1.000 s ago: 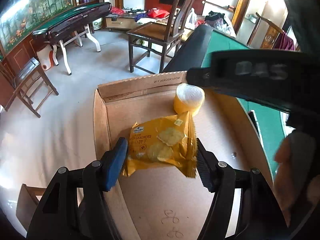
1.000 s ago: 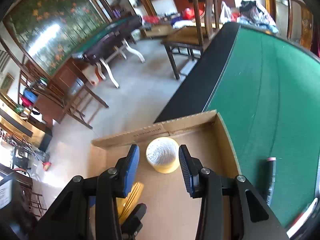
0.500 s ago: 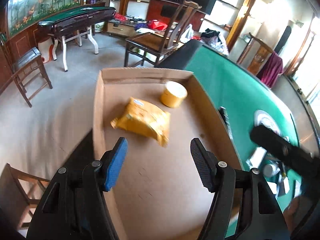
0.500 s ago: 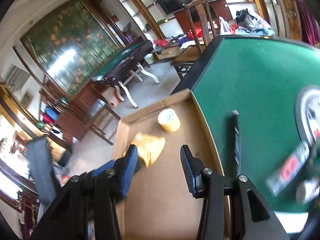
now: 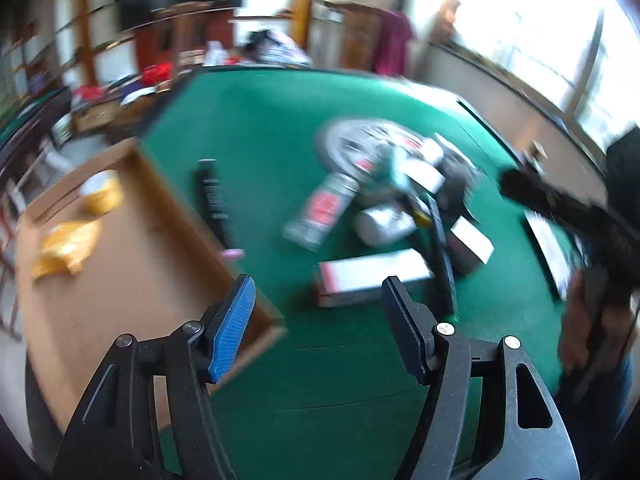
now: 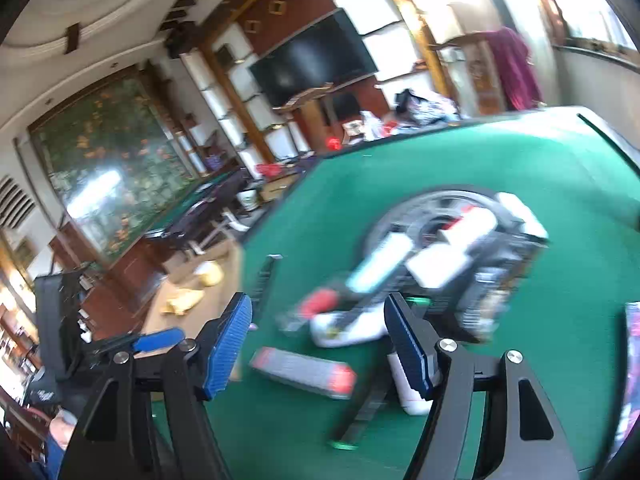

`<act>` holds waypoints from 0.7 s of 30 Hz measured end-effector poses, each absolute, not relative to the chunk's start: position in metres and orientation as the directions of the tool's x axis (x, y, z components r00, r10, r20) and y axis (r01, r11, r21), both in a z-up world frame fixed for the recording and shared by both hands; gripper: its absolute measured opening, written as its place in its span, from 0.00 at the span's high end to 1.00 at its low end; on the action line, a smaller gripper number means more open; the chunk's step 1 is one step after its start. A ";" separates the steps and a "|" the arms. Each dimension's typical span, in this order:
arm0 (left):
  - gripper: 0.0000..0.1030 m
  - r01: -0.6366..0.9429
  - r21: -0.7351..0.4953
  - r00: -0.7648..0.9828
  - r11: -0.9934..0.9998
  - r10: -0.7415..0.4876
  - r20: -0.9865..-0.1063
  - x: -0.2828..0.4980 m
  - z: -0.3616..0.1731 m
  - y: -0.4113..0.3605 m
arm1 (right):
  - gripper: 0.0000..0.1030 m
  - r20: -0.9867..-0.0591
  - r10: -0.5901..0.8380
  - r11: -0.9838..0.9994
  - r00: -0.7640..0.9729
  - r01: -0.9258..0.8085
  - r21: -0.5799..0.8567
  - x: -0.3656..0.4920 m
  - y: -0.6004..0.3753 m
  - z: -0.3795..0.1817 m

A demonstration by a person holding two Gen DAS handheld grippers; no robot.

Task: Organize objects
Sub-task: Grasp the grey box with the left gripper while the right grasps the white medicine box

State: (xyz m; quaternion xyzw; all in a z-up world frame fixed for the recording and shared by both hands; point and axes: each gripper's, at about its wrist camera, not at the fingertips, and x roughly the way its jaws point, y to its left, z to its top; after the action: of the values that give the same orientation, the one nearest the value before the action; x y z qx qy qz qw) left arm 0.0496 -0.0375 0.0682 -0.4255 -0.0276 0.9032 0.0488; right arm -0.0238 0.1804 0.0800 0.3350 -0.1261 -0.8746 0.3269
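Both views motion-blurred, no label or print readable anywhere. Left gripper (image 5: 316, 312) released, jaws apart with nothing between them, hanging over the green felt table (image 5: 272, 128) just past the near right corner of the cardboard box (image 5: 132, 280). Box sits at the table's left edge; inside it a yellow snack packet (image 5: 64, 250) and a yellow tape roll (image 5: 102, 192), apart from each other, toward the far end. Dark comb-like bar (image 5: 214, 204) lies on felt along the box's right wall. Right gripper (image 6: 320, 332) jaws opening, nothing between the pads, pointed at the clutter pile (image 6: 440, 264) mid-table: a flat red-and-white box (image 6: 304, 372) just ahead of the fingertips, a white bottle (image 6: 344, 326) beyond it. Felt far of the pile is open; the table's dark rim curves behind. Near felt under both grippers is bare.
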 end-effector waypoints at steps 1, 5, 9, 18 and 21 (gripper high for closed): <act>0.36 -0.097 -0.052 -0.629 -0.994 0.102 -0.771 0.047 0.064 -0.028 | 0.33 -0.505 -0.656 -0.755 -0.560 0.483 0.444 -0.025 0.186 0.076; 0.36 -0.241 0.143 -0.617 -0.960 0.038 -0.786 0.034 0.047 0.003 | 0.33 -0.511 -0.668 -0.744 -0.541 0.476 0.469 -0.030 0.202 0.067; 0.36 -0.358 0.211 -0.567 -0.910 0.032 -0.823 0.018 0.035 0.012 | 0.33 -0.513 -0.690 -0.724 -0.511 0.483 0.493 -0.031 0.207 0.061; 0.42 -0.435 0.144 -0.484 -0.889 0.095 -0.870 -0.008 0.013 0.016 | 0.33 -0.574 -0.654 -0.756 -0.493 0.457 0.468 -0.035 0.204 0.048; 0.69 -0.402 0.099 -0.497 -0.910 0.126 -0.859 0.003 0.013 0.022 | 0.33 -0.606 -0.623 -0.780 -0.494 0.448 0.437 -0.033 0.202 0.043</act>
State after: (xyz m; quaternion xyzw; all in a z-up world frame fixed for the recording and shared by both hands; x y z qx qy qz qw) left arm 0.0030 0.0225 0.0129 -0.4772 0.1447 0.8528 0.1549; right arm -0.0335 0.2023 0.0431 0.3942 -0.1114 -0.8571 0.3124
